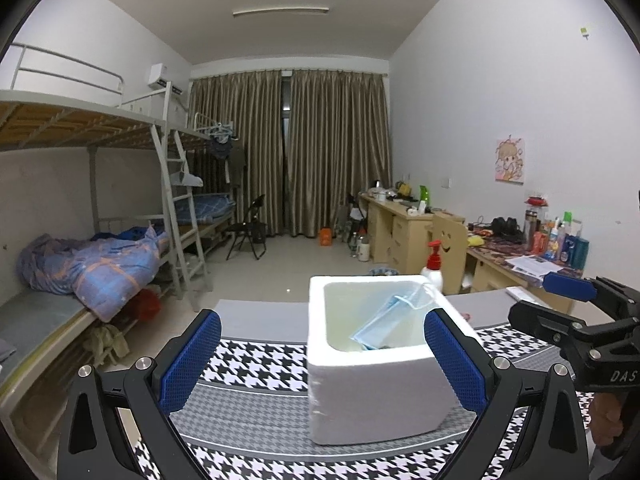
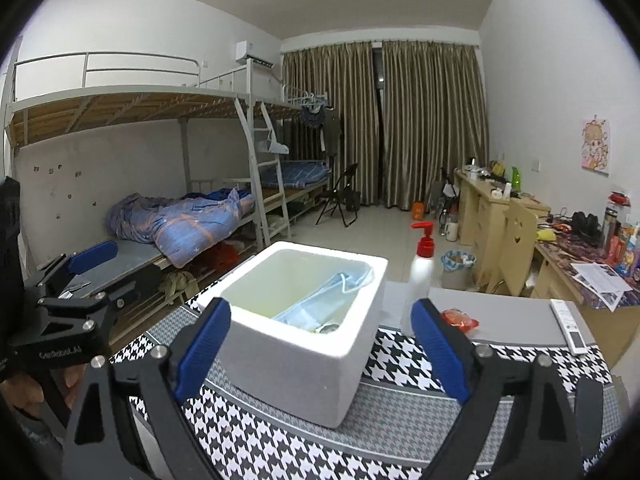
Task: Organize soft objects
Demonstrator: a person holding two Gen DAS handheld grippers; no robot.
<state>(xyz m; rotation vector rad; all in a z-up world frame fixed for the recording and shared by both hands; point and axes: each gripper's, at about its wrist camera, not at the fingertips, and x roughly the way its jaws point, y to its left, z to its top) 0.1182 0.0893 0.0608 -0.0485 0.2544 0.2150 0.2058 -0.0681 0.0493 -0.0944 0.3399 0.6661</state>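
A white foam box (image 1: 376, 392) stands on the houndstooth table cloth (image 1: 256, 364). A blue face mask (image 1: 390, 322) lies inside it, its ear loops over the far wall. The box also shows in the right wrist view (image 2: 296, 368), with the mask (image 2: 320, 300) and something small and metallic beside it. My left gripper (image 1: 322, 364) is open and empty, its jaws wide around the box's near side. My right gripper (image 2: 322, 350) is open and empty in front of the box. Each gripper shows at the edge of the other's view.
A white pump bottle with a red top (image 2: 420, 276) stands right of the box. A red packet (image 2: 460, 318) and a white remote (image 2: 568, 326) lie on the grey table part. Bunk beds (image 2: 180, 220) stand left, cluttered desks (image 2: 500, 208) right.
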